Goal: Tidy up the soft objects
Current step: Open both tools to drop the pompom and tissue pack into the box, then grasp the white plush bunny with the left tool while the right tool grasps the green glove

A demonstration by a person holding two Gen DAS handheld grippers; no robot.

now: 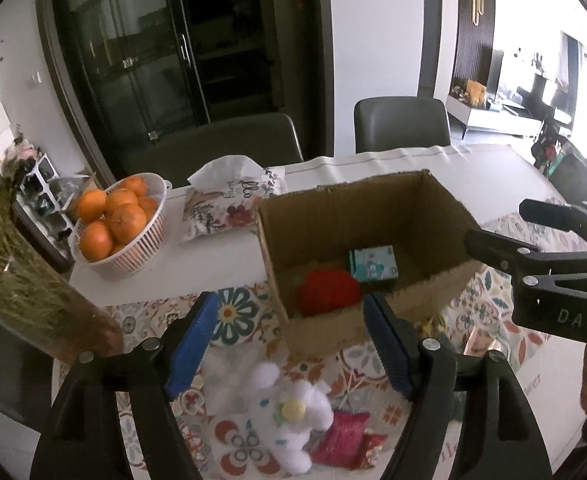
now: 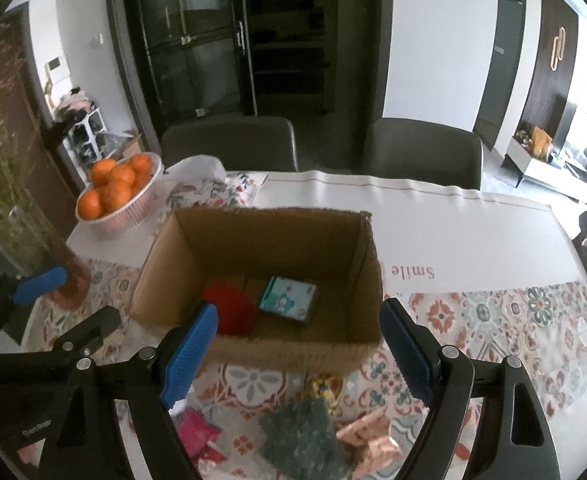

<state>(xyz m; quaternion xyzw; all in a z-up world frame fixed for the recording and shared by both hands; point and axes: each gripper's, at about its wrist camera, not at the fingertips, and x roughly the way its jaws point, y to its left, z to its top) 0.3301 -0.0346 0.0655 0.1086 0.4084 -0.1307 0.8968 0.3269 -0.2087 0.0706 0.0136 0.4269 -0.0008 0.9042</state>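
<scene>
Two soft things, a red ball (image 1: pixel 327 292) and a small packet (image 1: pixel 373 264), lie in the cardboard box (image 1: pixel 357 200). Both the left hand-held gripper (image 1: pixel 289 344) and right hand-held gripper (image 2: pixel 297 352) stand wide, empty. Next, I judge, comes a grasp on the white plush toy (image 1: pixel 293 412) or grey sponge (image 2: pixel 305 436) on the near bench (image 2: pixel 473 240).

Left gripper (image 1: pixel 289 344) showing black arms, silver screws, ribbed blue pads (image 1: pixel 191 346); right gripper (image 2: pixel 295 356) wearing the same, white lettering marking its side.
</scene>
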